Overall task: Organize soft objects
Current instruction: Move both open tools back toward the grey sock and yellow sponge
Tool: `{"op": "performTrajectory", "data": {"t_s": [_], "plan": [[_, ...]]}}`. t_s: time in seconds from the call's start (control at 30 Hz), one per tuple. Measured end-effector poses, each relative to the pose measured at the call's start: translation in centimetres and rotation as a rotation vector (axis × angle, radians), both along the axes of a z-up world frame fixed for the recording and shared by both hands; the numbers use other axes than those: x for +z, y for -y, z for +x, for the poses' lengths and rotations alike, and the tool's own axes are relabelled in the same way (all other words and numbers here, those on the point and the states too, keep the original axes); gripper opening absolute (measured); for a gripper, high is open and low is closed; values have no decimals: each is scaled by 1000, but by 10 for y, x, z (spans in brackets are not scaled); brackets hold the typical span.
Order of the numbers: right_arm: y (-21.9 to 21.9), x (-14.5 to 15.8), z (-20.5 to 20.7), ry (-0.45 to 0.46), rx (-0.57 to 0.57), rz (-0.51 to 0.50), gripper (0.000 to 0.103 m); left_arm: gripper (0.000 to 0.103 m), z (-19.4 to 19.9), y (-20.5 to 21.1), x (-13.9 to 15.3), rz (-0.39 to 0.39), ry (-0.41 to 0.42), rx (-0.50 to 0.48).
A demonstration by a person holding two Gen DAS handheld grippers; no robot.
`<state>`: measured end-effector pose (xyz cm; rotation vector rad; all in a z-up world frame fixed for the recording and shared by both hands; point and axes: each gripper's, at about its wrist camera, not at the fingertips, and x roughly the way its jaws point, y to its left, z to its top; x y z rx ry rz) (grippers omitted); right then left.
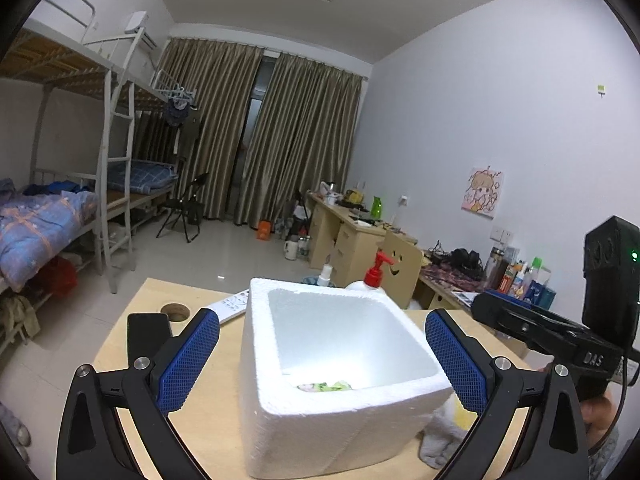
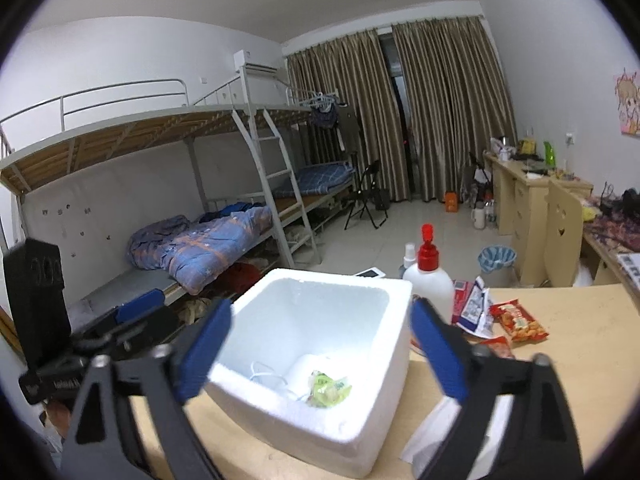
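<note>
A white foam box stands on the wooden table. It also shows in the right wrist view, holding a green-and-white soft packet and a white item with a cord. My left gripper is open and empty, its blue pads on either side of the box. My right gripper is open and empty, above the box's near rim. A grey-white sock lies on the table right of the box.
A red-capped pump bottle and a small spray bottle stand behind the box. Snack packets lie on the table to the right. A white remote and a round hole are at the left.
</note>
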<state>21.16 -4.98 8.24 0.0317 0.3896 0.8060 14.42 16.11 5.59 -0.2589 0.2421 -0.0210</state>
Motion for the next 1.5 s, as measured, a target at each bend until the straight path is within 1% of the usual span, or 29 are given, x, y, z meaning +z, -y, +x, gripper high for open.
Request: {"op": "performTrajectory", "data": {"t_s": [0.17, 0.3, 0.73, 0.9, 1.1, 1.23, 1.37, 1.5], "plan": [[14, 9, -17, 32, -15, 12, 102, 103, -13, 12, 4, -2, 3, -24], [25, 12, -24, 51, -29, 17, 103, 103, -23, 28, 7, 19, 3, -36], [65, 15, -46, 85, -94, 32, 103, 103, -44, 80, 23, 81, 46, -97], [80, 13, -54, 97, -112, 37, 103, 103, -51, 94, 23, 96, 58, -96], [96, 6, -61, 97, -139, 35, 103, 103, -52, 112, 24, 127, 42, -127], [109, 3, -70, 99, -176, 40, 103, 103, -58, 125, 25, 149, 55, -149], [124, 2, -79, 103, -211, 61, 103, 103, -64, 131, 22, 155, 52, -168], [129, 0, -89, 99, -232, 56, 103, 103, -68, 138, 19, 156, 39, -191]]}}
